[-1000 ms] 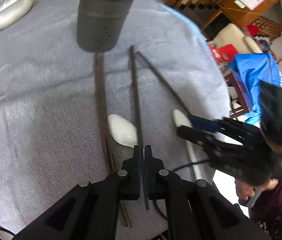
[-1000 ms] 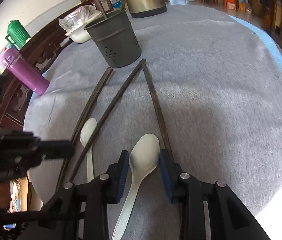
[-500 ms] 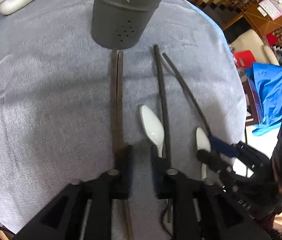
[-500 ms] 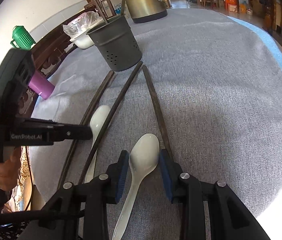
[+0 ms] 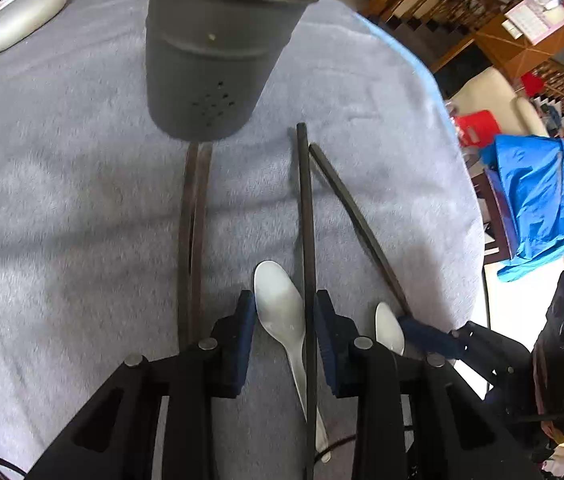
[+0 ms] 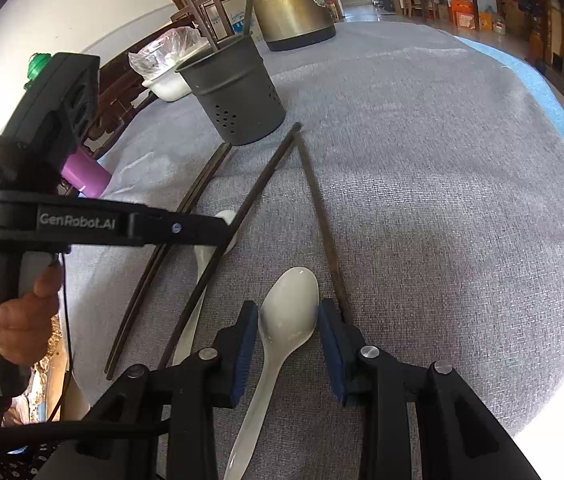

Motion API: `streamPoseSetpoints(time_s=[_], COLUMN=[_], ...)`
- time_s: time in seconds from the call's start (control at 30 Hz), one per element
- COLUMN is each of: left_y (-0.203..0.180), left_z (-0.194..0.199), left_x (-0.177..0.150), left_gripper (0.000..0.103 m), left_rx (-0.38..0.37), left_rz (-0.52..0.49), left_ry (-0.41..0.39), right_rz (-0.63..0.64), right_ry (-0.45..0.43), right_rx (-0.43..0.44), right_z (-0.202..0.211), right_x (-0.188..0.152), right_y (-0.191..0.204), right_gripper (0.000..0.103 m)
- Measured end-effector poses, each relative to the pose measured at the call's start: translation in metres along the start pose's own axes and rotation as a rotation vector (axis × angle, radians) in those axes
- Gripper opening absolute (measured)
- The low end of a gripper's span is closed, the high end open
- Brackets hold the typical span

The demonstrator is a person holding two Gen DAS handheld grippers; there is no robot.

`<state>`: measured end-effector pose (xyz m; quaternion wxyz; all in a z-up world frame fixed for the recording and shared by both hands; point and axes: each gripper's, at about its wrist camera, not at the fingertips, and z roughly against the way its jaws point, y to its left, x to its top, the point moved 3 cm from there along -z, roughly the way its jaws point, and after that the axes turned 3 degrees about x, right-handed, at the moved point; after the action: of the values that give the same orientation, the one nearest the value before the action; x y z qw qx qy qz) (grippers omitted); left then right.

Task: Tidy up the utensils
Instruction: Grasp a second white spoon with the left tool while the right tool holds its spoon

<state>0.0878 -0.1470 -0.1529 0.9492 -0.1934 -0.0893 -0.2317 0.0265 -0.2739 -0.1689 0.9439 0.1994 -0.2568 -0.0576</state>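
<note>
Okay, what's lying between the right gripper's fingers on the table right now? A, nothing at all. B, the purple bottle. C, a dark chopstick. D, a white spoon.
D: the right wrist view shows the bowl of a white spoon lying on the grey cloth between the open fingers of the right gripper, with neither pad pressing on it.

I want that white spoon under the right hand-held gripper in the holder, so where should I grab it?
Grip the spoon at the neck just behind its bowl, from above, pads either side. It lies flat, bowl up, and the narrow handle suits the jaws better.
</note>
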Motion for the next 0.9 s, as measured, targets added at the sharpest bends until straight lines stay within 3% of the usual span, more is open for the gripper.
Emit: streamPoseSetpoints(time_s=[0.17, 0.33, 0.43, 0.5, 0.6, 0.7, 0.9], left_y=[-0.002, -0.006, -0.008, -0.006, -0.009, -0.012, -0.016], left_z=[0.02, 0.041, 0.053, 0.057, 0.052, 0.037, 0.006], left_x=[0.005, 0.009, 0.017, 0.016, 0.009, -0.001, -0.003], left_gripper=[0.004, 0.003, 0.003, 0.003, 0.003, 0.02, 0.022], left_rx=[-0.039, -0.064, -0.075, -0.027, -0.022, 0.072, 0.156], left_rz=[-0.039, -0.061, -0.063, -0.086, -0.137, -0.208, -0.258], left_ry=[-0.081, -0.137, -0.179, -0.192, -0.163, -0.128, -0.08], right_rz=[-0.065, -0.12, -0.137, -0.135, -0.113, -0.134, -0.149], right_ry=[-0.01, -0.077, -0.143, -0.166, -0.179, -0.168, -0.135], right_rx=[0.029, 0.12, 0.128, 0.107, 0.033, 0.043, 0.047], right_z=[0.005, 0.022, 0.034, 0.038, 0.037, 0.031, 0.022], right_x=[0.006, 0.023, 0.04, 0.046, 0.055, 0.052, 0.038], right_y=[-0.01, -0.016, -0.016, -0.015, -0.014, -0.018, -0.02], right_gripper=[0.033, 0.033, 0.033, 0.033, 0.033, 0.033, 0.033])
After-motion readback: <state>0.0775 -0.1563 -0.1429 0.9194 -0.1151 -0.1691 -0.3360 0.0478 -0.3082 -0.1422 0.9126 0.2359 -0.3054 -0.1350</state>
